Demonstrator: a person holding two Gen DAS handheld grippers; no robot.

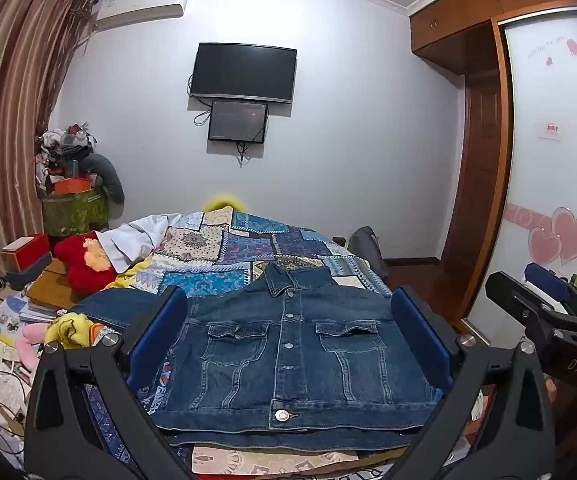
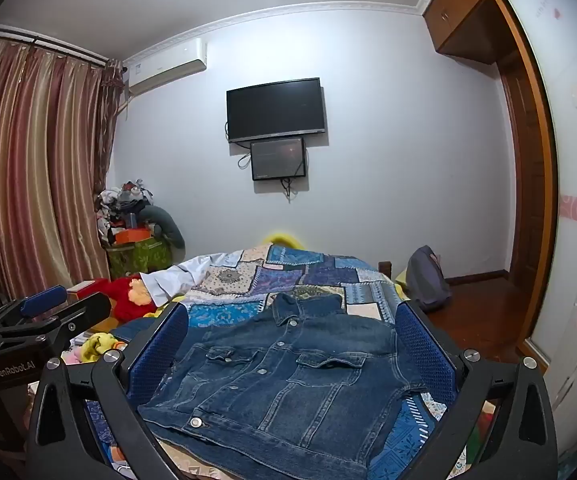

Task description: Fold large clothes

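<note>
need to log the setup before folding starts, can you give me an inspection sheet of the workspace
surface: bed with a patchwork quilt, partly covered by the jacket.
job's things: denim jacket lying flat, front up, buttoned, collar toward the far wall; one sleeve spread out to the left.
clutter: red plush toy, white cloth, books and papers left of the bed; backpack on the floor to the right.
grippers: left tool open, holding nothing; right tool open, holding nothing. Both are above the near edge of the jacket.
cables: wires hanging under the wall screens; more cords at lower left.
surroundings: television, air conditioner, curtains, wardrobe.
</note>
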